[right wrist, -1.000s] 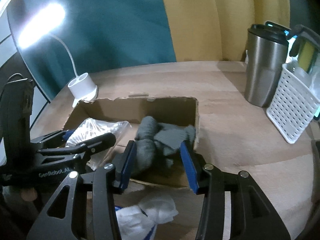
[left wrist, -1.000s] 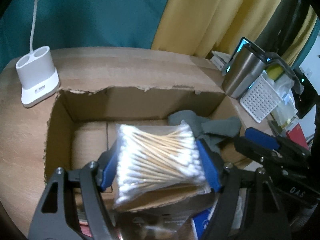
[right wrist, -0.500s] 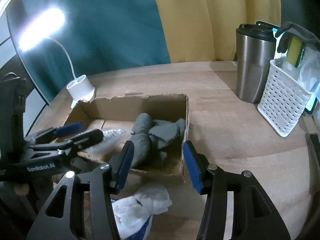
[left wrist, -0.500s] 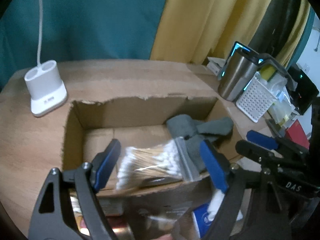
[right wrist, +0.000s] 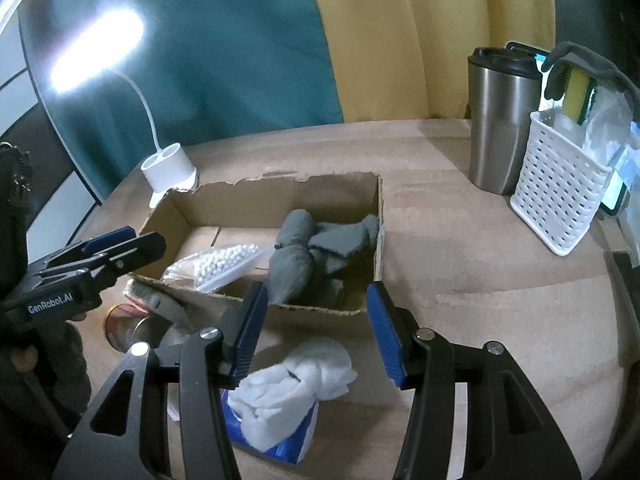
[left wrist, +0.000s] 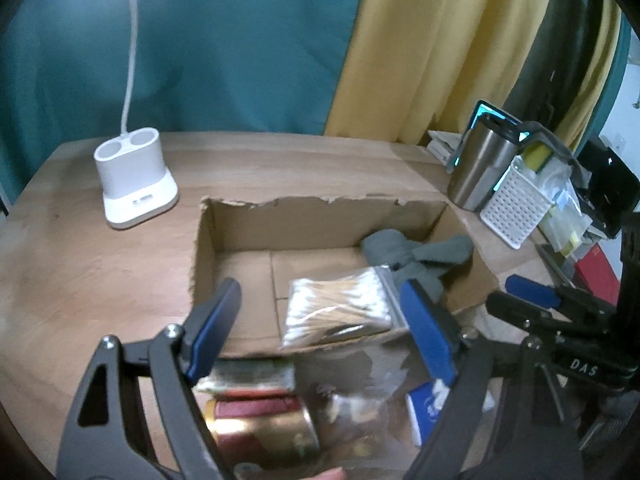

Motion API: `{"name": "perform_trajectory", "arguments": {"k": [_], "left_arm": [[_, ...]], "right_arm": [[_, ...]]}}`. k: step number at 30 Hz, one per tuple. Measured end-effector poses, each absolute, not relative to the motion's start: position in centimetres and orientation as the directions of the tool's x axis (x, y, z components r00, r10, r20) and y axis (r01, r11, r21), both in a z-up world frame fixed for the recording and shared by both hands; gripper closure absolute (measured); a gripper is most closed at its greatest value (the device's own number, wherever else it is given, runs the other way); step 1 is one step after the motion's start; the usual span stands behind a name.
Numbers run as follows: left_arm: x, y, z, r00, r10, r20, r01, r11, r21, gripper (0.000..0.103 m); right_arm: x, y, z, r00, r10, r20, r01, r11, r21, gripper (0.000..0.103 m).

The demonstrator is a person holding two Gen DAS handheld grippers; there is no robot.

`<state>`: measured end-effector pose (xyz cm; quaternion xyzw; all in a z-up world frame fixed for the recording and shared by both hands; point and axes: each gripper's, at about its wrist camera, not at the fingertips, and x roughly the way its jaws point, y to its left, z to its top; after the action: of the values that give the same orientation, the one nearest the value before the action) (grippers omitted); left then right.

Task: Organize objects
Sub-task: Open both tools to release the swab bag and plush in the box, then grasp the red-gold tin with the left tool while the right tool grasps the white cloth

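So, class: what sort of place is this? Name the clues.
Probably a desk in a home room: a wooden tabletop before curtains, with a desk lamp, a steel tumbler and a white basket.

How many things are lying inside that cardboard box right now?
2. A clear bag of cotton swabs lies at the near-left of the torn brown cardboard box; a bundle of grey socks fills its right end. Anything under the socks would be hidden.

Box's (left wrist: pixel 320 216) left half seemingly free
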<state>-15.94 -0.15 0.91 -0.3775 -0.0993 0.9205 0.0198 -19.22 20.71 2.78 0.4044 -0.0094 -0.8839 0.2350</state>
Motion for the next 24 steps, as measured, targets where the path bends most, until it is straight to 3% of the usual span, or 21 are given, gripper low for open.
{"name": "perform_trajectory", "arguments": {"k": [24], "left_arm": [[-10.5, -1.8, -0.7, -0.703, 0.075, -0.707, 0.070, -0.982, -0.175, 0.020]], "right_arm": [[-15.4, 19.9, 1.9, -0.547, -0.407, -0.731, 0.415, -0.891, 0.186, 0.049]]}}
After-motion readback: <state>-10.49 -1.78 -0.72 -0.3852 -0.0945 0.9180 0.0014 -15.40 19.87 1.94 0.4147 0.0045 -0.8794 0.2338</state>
